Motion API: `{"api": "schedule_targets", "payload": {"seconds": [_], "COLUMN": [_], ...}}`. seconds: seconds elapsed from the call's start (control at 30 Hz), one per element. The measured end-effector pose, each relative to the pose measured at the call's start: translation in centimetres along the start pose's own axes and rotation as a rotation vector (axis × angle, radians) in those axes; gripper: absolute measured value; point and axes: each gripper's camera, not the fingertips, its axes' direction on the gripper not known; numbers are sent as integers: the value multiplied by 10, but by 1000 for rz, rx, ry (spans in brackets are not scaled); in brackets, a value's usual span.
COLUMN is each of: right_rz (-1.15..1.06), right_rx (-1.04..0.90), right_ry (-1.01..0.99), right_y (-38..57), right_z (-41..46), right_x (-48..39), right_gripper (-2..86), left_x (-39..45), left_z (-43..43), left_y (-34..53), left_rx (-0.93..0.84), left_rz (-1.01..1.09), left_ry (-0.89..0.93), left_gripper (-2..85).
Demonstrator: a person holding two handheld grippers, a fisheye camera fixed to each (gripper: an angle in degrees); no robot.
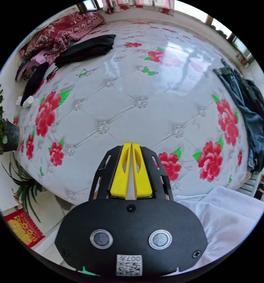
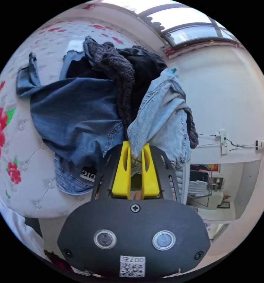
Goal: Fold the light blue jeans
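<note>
White quilted mattress (image 1: 132,97) printed with red flowers and green leaves spreads across the left gripper view, its glossy cover catching window light. Over that mattress hangs the left gripper (image 1: 131,146), its yellow jaws pressed together with nothing between them. Toward the far corner of the mattress lies a flat black garment (image 1: 86,48), and beside it a dark red patterned blanket (image 1: 61,29) is bunched up. Off one edge of the mattress stand a potted plant (image 1: 0,126) and a red mat (image 1: 21,228) on the floor. Along the opposite edge of the mattress sits a heap of dark denim and other dark clothes (image 1: 250,118). In the right gripper view that heap is close: darker blue jeans (image 2: 76,118) spread on the mattress edge, a grey knitted garment (image 2: 117,73) draped over them, and the light blue jeans (image 2: 161,118) bunched at the side of the heap nearest the white wall (image 2: 226,88). The right gripper (image 2: 135,147) has its yellow jaws clamped on a fold of the light blue jeans, the cloth pinched between them. White cloth (image 1: 226,218) shows below the mattress edge, near the camera.
</note>
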Motion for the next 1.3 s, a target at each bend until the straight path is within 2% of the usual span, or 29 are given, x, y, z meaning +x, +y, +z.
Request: {"api": "schedule_targets", "payload": {"seconds": [0.1, 0.17, 0.33, 0.43, 0.6, 0.7, 0.8, 0.93, 1.1, 1.2, 1.3], "right_rz": [99, 108, -52, -238, -602, -717, -758, -571, -217, 34, 262], "right_rx": [161, 211, 346, 403, 438, 365, 359, 385, 135, -9, -123], "right_ry": [-242, -330, -660, -851, -1349, -1457, -1413, -1168, -778, -650, -553], "right_y": [22, 35, 59, 61, 49, 46, 51, 57, 81, 91, 96], "right_z": [-50, -70, -116, -154, -229, -268, -272, -226, -112, -61, -17], "right_x": [6, -4, -70, -147, -325, -411, -436, -407, -331, -279, -241], "right_gripper": [16, 10, 2, 1, 8, 21, 34, 50, 79, 92, 100], "left_x": [7, 10, 2, -11, -71, -139, -211, -285, -299, -284, -270], "left_z": [-6, -17, -58, -78, -102, -105, -108, -126, -117, -80, -29], "left_y": [12, 21, 53, 70, 91, 92, 101, 138, 163, 150, 114], "left_rx": [10, 61, 243, 308, 426, 436, 391, 415, 333, 218, 94], "left_rz": [98, 180, 414, 488, 418, 204, -10, -147, -130, -75, -25], "left_ry": [104, 112, 304, 354, 232, 41, -169, -179, -114, -107, -205], "left_gripper": [-5, 3, 86, 112, 113, 88, 69, 76, 92, 99, 100]}}
